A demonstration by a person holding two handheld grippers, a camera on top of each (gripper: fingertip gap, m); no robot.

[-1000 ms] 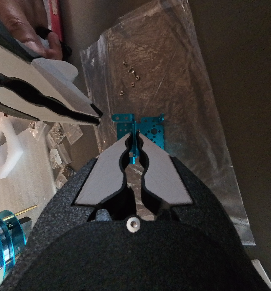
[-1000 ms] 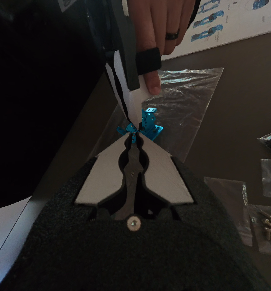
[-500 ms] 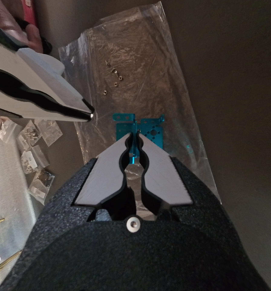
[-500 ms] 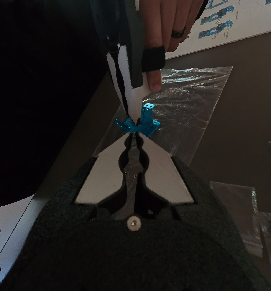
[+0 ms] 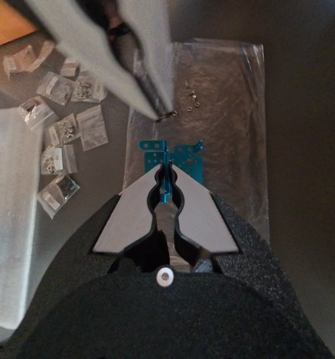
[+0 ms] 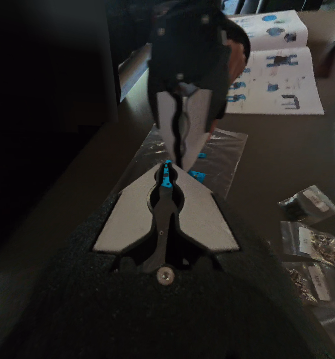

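A blue metal bracket [image 5: 188, 161] with many holes stands on a clear plastic bag [image 5: 230, 136]. My left gripper [image 5: 167, 165] is shut on the bracket's upright flange. In the right wrist view the left gripper [image 6: 179, 165] points down onto the bracket [image 6: 196, 175], with a hand behind it. My right gripper [image 6: 167, 165] is shut on a flat dark tool [image 6: 163, 223] that runs between its fingers. In the left wrist view the right gripper [image 5: 160, 115] is blurred. Its tips hang over the bag beyond the bracket, close to loose nuts and screws [image 5: 193, 101].
Several small bags of hardware [image 5: 65, 126] lie left of the plastic bag, beside white foam [image 5: 7, 174]. In the right wrist view an open illustrated booklet [image 6: 279, 77] lies at the back, and hardware bags [image 6: 308, 242] lie on the right. The table is dark. The gap from one gripper's tips to the other's is roughly 6 centimetres.
My right gripper has swung from the left side to over the bag near the loose nuts, and now faces the left gripper head-on. The left gripper still grips the bracket.
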